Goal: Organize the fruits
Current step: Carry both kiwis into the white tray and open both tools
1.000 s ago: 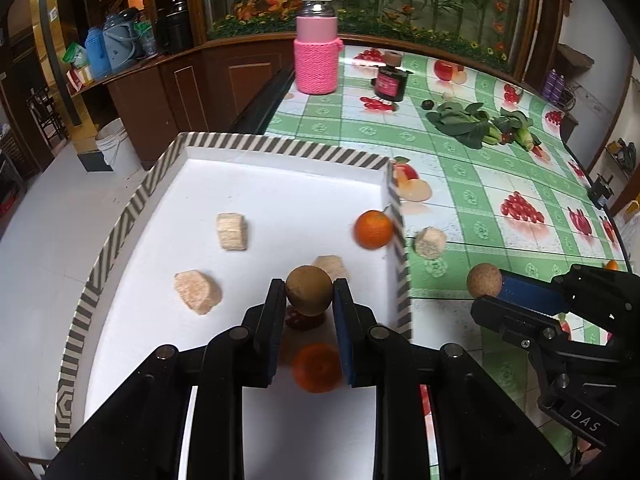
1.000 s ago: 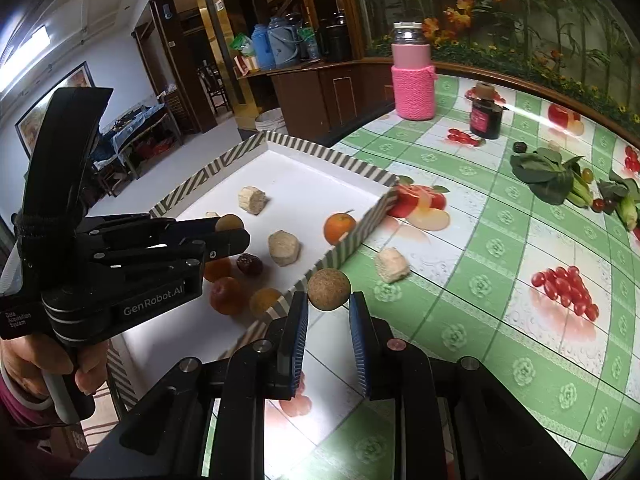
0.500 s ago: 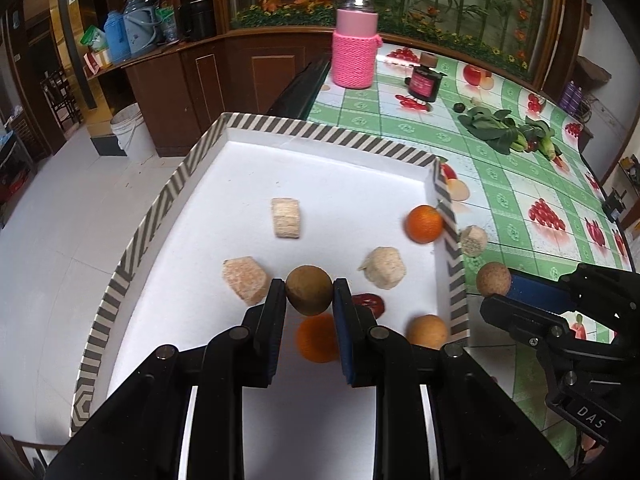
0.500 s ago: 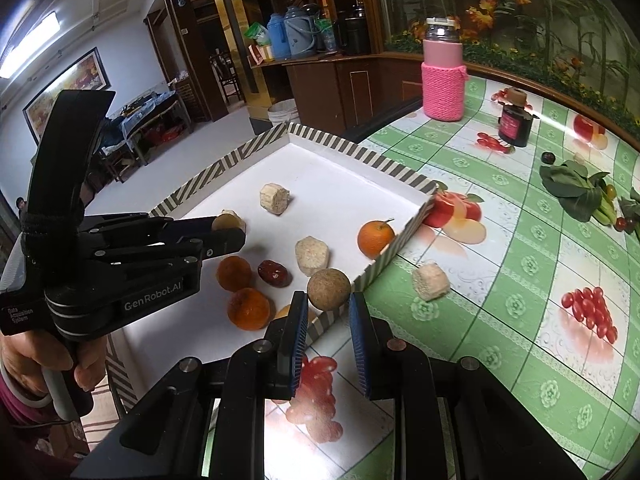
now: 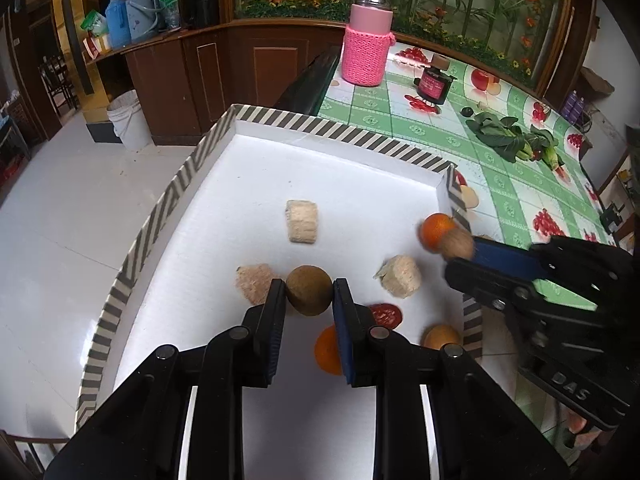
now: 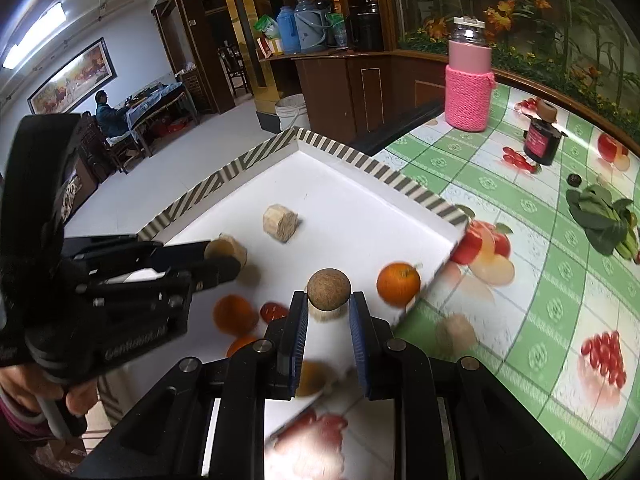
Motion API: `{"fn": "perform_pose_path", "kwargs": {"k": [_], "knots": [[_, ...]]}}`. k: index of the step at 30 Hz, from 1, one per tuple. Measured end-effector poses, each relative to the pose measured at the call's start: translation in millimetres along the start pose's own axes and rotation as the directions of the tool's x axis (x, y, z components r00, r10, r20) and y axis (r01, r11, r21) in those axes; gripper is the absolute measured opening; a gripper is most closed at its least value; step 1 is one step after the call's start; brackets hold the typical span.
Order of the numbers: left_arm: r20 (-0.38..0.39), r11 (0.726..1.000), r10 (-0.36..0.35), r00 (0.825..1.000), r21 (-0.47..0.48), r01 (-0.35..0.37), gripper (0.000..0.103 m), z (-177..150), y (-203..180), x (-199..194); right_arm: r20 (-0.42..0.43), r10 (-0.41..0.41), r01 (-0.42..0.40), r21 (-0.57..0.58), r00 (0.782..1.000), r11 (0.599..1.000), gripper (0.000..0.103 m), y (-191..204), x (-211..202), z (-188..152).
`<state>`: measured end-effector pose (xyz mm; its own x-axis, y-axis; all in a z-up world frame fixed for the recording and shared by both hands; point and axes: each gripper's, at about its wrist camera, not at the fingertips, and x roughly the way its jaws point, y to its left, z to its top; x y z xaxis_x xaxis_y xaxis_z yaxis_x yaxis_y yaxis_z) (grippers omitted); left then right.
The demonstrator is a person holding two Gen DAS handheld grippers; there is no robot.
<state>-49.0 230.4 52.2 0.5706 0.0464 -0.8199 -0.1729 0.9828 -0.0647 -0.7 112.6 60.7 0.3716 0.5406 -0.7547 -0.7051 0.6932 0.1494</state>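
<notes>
- brown round fruit [image 5: 309, 290] sits clamped between the pads of my left hand-held gripper [image 5: 309, 300], held over the white tray [image 5: 340, 184] near its middle.
- my right hand-held gripper [image 6: 329, 312] is closed on a second brown round fruit [image 6: 329, 285], held just inside the tray's right wall, close beside an orange [image 6: 398, 283].
- counted in the tray, apart from the two fruits i hold: three pale cork-like chunks [image 5: 302, 221], three orange fruits, one of them mostly hidden behind my left fingers [image 5: 349, 320], and one small red fruit [image 5: 385, 314].
- one more pale chunk [image 6: 456, 331] lies blurred on the tabletop [image 6: 520, 280], just outside the tray's right wall.
- farther back on the green fruit-print tabletop stand a bottle in a pink knitted sleeve [image 5: 367, 44] and a dark jar [image 5: 433, 85], with leafy greens [image 5: 508, 140] to their right, all well apart from the tray.
- the tray's striped right wall lies between the loose chunk and the fruits inside.
</notes>
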Motion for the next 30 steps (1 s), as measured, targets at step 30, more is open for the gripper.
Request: {"fn": "perform_pose_path", "kwargs": {"k": [30], "knots": [[-0.053,0.999,0.024,0.998,0.027,-0.022,0.023,11.1,-9.7,34.4,-0.090,0.033,-0.030,0.034,0.995,0.999,0.026,-29.0,70.2,36.0]]}}
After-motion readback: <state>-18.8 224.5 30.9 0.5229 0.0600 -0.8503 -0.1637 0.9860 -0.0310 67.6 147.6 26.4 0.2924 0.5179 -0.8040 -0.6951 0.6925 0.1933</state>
